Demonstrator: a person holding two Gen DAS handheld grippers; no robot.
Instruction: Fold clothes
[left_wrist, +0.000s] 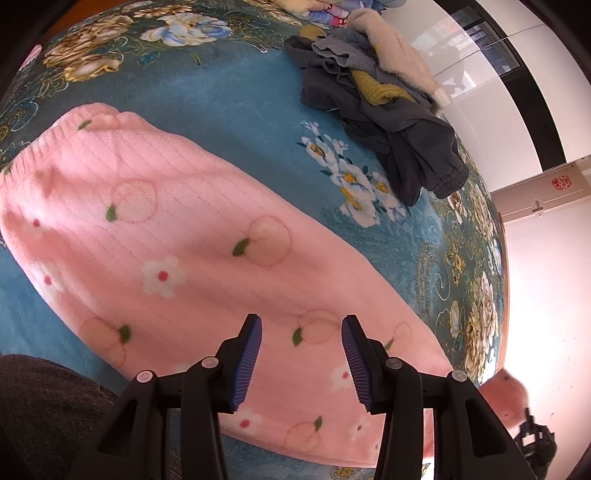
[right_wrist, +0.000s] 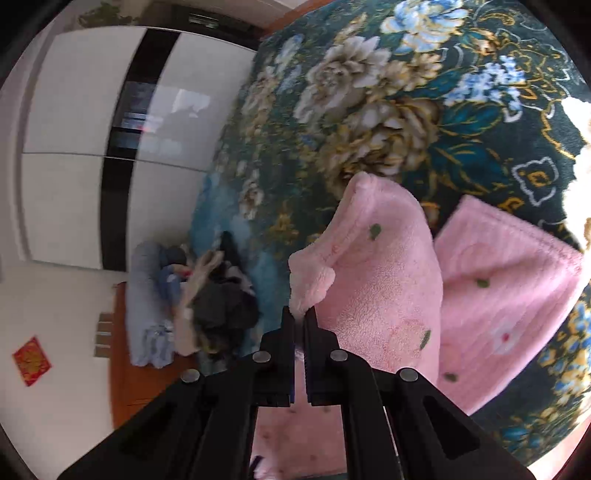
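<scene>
The pink fleece garment (left_wrist: 177, 236) is spread lengthwise on the floral bed cover (left_wrist: 229, 110), its ribbed waistband toward 10 o'clock in the left wrist view and its far end running off toward 5 o'clock. In the right wrist view that end is seen lifted off the bed: a thick corner of the fleece (right_wrist: 306, 280) is pinched between the closed fingers of the right hand-held gripper (right_wrist: 300, 317), and the raised part is draped toward 1 o'clock, with a lower pink layer (right_wrist: 509, 280) lying at 3 o'clock.

The left hand-held gripper (left_wrist: 301, 363) is held above the garment with its jaws wide apart and nothing between them, so the cloth is not pinned on that side.

Only a small bunch of pile seems to be caught by the right fingers; it is judged that the fleece could be pulled free if the fold is swung quickly, and the layer would then drop in a heap. With one corner alone carried, the fold line is likely to be skewed and the edges misaligned. The unpinned body could also be dragged across the cover.

A heap of dark and beige clothes (left_wrist: 384, 96) is lying at 1 o'clock, well apart from the garment, and is unlikely to be disturbed.
</scene>
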